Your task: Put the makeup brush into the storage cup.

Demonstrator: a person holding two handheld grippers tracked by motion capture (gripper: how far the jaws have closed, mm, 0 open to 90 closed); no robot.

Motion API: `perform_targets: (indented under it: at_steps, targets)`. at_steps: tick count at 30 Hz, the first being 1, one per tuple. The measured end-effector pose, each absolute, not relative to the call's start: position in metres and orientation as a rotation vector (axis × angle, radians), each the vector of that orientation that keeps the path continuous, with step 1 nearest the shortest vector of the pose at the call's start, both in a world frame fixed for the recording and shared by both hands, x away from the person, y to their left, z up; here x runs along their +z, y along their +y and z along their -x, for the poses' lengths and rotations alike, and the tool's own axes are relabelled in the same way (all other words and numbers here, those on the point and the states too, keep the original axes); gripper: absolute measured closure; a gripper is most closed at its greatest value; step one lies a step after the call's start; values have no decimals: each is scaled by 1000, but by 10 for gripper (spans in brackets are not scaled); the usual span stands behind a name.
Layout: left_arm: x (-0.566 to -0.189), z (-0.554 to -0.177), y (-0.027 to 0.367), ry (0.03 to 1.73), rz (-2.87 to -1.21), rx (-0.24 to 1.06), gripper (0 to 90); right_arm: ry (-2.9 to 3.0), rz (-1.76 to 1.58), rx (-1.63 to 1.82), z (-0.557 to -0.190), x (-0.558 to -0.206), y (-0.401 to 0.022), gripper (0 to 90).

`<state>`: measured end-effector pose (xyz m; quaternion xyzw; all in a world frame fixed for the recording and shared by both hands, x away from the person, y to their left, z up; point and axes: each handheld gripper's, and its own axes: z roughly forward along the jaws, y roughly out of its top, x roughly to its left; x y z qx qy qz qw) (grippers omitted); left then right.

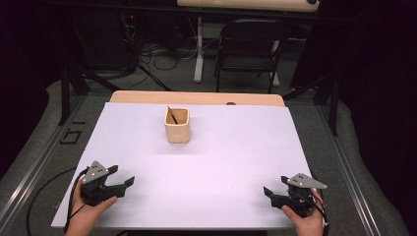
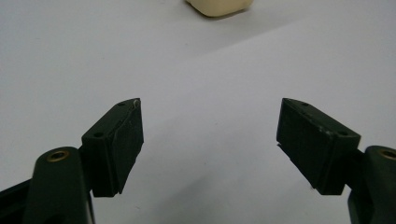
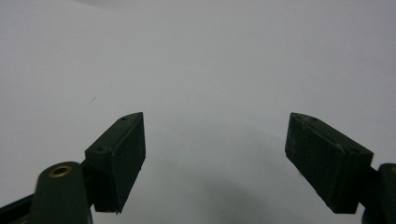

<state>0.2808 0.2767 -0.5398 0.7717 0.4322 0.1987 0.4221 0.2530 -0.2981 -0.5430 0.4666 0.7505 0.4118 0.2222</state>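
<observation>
A cream square cup [image 1: 177, 125] stands upright on the white sheet [image 1: 221, 157] toward the back middle, with a thin dark stick [image 1: 172, 115] leaning inside it. My left gripper [image 1: 123, 178] rests near the front left corner, held by a hand, its jaws open and nothing between them. Its own view has the jaws [image 2: 210, 135] wide apart over bare sheet, with the cup's base [image 2: 219, 6] at the top edge. At the front right, my right gripper [image 1: 274, 191] is open as well, its jaws [image 3: 215, 149] apart over bare sheet.
The white sheet covers a wooden table [image 1: 196, 98] whose far edge shows behind it. Beyond the table stand a black folding chair [image 1: 251, 49], cables on the floor and dark stands. Metal rails [image 1: 34, 167] run along both sides.
</observation>
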Motion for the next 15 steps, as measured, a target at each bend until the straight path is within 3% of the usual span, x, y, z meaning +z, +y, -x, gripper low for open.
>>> perform_targets:
  at_steps: [15]
  targets:
    - [-543,-285,283,1119,-1931,473,233,2090,-1295,1121,-255,-546,-298,190]
